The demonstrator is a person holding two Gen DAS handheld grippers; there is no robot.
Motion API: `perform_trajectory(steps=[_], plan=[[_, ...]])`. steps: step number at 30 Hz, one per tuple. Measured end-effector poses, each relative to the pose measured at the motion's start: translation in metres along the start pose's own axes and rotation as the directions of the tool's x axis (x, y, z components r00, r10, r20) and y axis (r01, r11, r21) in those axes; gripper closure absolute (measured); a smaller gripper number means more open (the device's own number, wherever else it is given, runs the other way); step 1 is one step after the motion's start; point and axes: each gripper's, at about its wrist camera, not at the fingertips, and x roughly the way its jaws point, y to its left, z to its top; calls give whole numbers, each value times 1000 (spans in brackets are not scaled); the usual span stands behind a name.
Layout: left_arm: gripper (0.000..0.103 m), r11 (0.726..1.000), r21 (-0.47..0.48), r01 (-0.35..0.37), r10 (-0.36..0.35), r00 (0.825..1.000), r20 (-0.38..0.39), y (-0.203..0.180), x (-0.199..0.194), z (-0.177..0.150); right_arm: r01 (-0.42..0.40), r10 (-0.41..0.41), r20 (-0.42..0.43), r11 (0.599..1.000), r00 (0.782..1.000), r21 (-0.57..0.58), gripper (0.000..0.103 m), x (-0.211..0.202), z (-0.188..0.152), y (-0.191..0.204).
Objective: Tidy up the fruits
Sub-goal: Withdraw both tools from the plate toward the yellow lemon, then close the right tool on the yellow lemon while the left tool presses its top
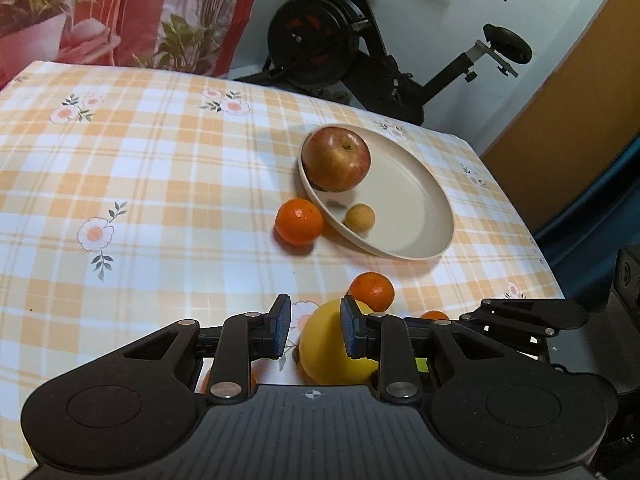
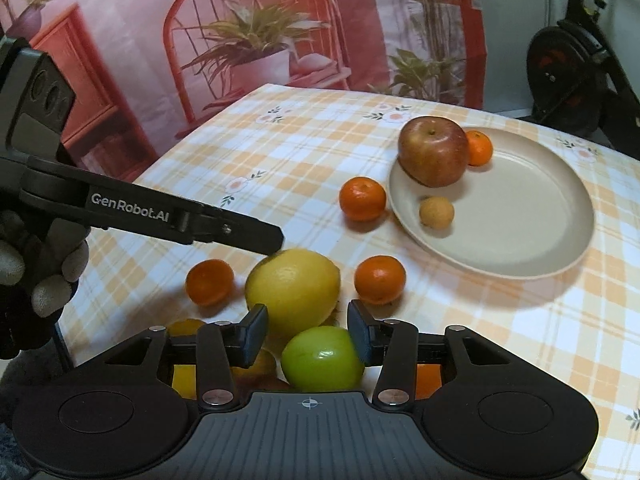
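Observation:
A beige plate [image 1: 420, 208] [image 2: 520, 208] holds a red apple [image 1: 336, 158] [image 2: 434, 152], a small tan fruit [image 1: 360, 218] [image 2: 436, 211] and a mandarin [image 2: 478, 148]. More mandarins [image 1: 299, 222] [image 2: 362, 199] lie loose on the checked cloth. My left gripper [image 1: 316, 326] hovers over a yellow lemon [image 1: 328, 348] [image 2: 294, 290], jaws drawn close and holding nothing. My right gripper [image 2: 308, 332] is open just above a green apple [image 2: 320, 358]. The apple sits low between the jaws, against the right-hand pad and clear of the other.
An exercise bike [image 1: 360, 48] stands past the table's far edge, beside a printed backdrop [image 2: 260, 40]. A gloved hand [image 2: 40, 272] holds the left gripper. Other mandarins [image 2: 379, 280] [image 2: 210, 282] flank the lemon, and more fruit lies partly hidden under my right gripper.

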Motion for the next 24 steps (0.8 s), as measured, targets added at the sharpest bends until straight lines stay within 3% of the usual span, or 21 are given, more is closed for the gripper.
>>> perform_trajectory(steps=[9, 24], plan=[[75, 997, -49, 61, -62, 998, -18, 7, 2, 3, -15, 14, -15, 999, 1000, -35, 59, 11, 9, 10], [75, 993, -102, 52, -53, 999, -10, 18, 0, 7, -18, 19, 18, 999, 1000, -30, 53, 28, 24, 15]])
